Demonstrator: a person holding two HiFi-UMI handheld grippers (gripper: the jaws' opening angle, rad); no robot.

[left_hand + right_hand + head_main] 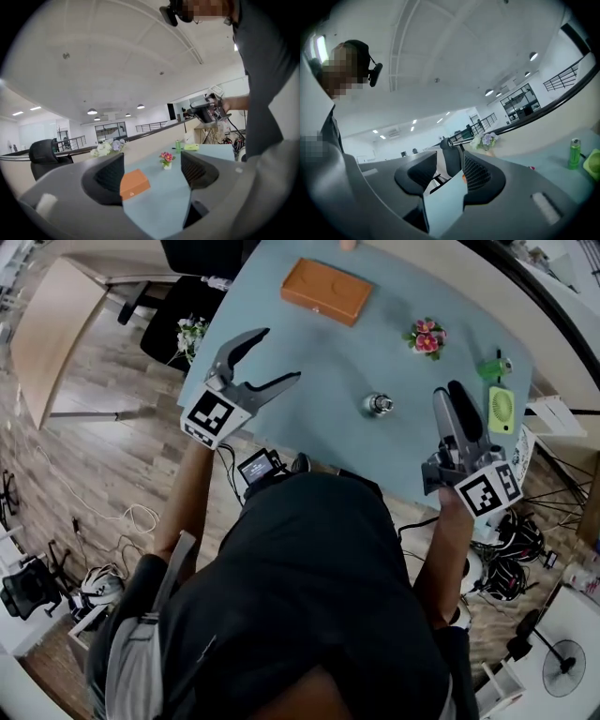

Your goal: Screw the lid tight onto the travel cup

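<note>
The pale blue surface [328, 362] stands in an open office, and on it, toward my side, the travel cup [378, 405] sits upright, touched by neither of my tongs. My left tongs [279, 356] hover well to its left, jaws spread wide with nothing between them. My right tongs [449, 395] hover nearer on its right, jaws parted only narrowly and also empty. Farther off lie a small flower pot [426, 337], a green bottle [494, 367], a green fan [502, 410] and an orange box [326, 291].
</note>
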